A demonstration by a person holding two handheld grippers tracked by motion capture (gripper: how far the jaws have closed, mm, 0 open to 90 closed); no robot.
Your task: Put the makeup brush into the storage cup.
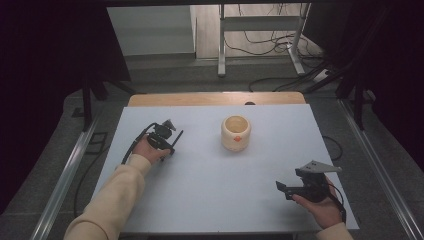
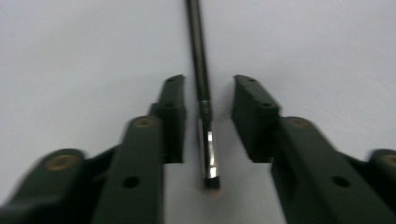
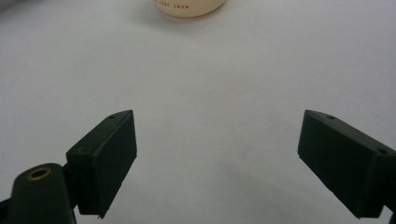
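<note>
Slim black makeup brush lying between the left gripper's fingers.
Left gripper [image 2: 208,100] straddles the brush [image 2: 201,79] on the white surface [image 1: 210,175], fingers parted, not touching it; cream round wooden cup [image 1: 235,132] stands mid-surface; right gripper [image 3: 217,161] gapes wide, holding nothing.

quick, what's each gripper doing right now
left gripper: open, jaws astride a thin black brush lying on the table, not clamped.
right gripper: open wide, holding nothing.

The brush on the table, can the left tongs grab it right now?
Probably yes. The left tongs are open, with a jaw on either side of the thin black brush, which lies flat on the white table. Nothing sits between the jaws and the brush, so closing them should catch it.
</note>
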